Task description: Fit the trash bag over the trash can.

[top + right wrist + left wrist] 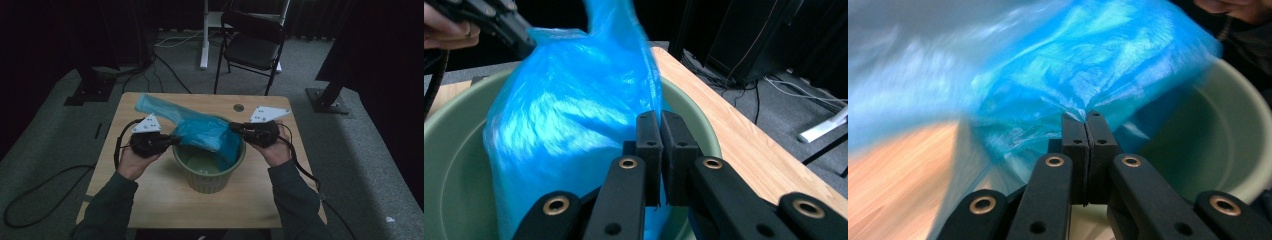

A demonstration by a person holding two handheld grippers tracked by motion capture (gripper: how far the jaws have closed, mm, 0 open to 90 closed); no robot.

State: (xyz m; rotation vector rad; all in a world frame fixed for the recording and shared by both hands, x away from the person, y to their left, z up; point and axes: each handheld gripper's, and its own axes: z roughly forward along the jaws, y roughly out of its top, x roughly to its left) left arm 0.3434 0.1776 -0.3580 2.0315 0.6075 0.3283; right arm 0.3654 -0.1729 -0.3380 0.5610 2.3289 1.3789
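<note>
Blue plastic bag (pixel 200 131) hangs over the green bucket (pixel 209 175). Left of the bucket, the left gripper (pixel 172 140) has its jaws clamped on the film; right of it, the right gripper (pixel 235 128) pinches the opposite edge.

You worked in what looked like a dim recording studio or lab: dark curtains (pixel 60 30) hung around a small wooden table (pixel 150 200), with grey carpet (pixel 360 150), cables (pixel 170 65), stand bases (pixel 327 102) and a folding chair (pixel 252 45) behind its far edge.
</note>
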